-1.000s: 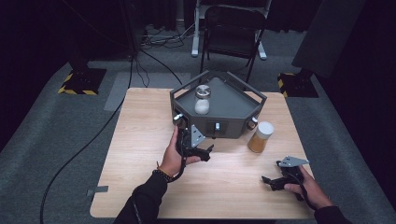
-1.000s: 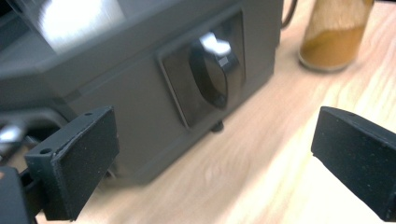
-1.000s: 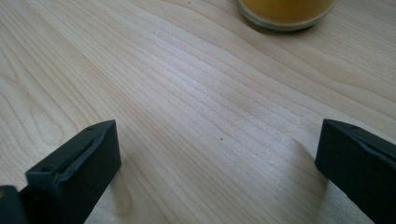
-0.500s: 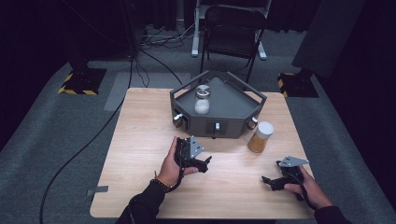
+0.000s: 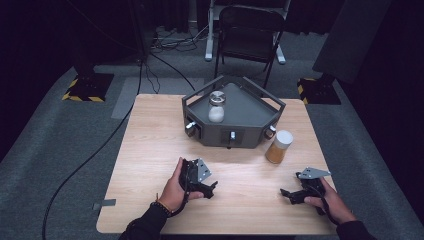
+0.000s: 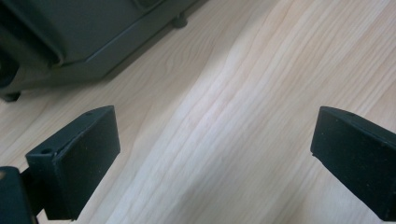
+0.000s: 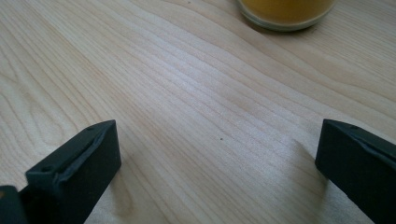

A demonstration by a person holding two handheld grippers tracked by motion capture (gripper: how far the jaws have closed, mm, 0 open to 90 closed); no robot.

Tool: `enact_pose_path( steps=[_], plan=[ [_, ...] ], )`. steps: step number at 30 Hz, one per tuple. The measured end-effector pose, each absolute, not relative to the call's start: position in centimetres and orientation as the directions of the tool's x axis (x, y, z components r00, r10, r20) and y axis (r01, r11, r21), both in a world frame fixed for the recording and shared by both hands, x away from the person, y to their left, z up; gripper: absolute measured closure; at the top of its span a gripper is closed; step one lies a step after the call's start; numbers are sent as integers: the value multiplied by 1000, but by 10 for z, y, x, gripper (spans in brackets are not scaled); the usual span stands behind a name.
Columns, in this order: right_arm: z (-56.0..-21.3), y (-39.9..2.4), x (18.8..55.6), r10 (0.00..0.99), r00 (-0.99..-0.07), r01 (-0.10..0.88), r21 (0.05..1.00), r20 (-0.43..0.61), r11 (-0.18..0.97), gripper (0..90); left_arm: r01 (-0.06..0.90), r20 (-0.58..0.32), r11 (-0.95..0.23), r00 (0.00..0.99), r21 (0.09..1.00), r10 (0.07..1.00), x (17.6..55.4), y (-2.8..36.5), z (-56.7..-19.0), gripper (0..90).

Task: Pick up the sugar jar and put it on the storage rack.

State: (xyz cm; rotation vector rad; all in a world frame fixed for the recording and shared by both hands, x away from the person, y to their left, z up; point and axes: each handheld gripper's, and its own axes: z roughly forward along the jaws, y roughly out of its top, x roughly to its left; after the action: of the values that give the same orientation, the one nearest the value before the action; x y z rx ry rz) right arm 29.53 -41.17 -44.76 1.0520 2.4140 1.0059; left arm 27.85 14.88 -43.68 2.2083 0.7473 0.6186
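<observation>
nearest the camera, the person's two forearms are coming in from the bottom edge of the wooden table. the left hand is holding the left gripper low over the table near the front middle, grey plate facing up, and in the left gripper view its jaws are sitting wide apart with just bare wood between them. over on the other side the right hand is resting the right gripper near the front right corner, and its jaws are spread wide too, nothing between them but tabletop. the two grippers are sitting well apart from each other.

a bit further back, a jar with a white lid and orange-yellow stuff inside is standing upright on the table, just beside the right front corner of the dark grey tray. the bottom of that jar is poking into the top of the right gripper view.

the tray is sitting at the middle back of the table, and a second jar with white powder is standing upright inside it, toward its left side.

beyond the table a black folding chair is standing on the grey carpet, with cables lying around on the floor.
</observation>
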Motion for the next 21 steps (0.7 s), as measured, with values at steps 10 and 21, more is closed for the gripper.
enact_pose_path(
  steps=[10,21],
  plan=[
    [-448,-412,295,736,-677,510,714,-12,480,0,365,204,-613,721,701,662,272,170,-438,14],
    [-448,-412,295,736,-677,509,714,-12,481,0,407,188,-625,719,666,669,273,185,-439,18]
  ],
)
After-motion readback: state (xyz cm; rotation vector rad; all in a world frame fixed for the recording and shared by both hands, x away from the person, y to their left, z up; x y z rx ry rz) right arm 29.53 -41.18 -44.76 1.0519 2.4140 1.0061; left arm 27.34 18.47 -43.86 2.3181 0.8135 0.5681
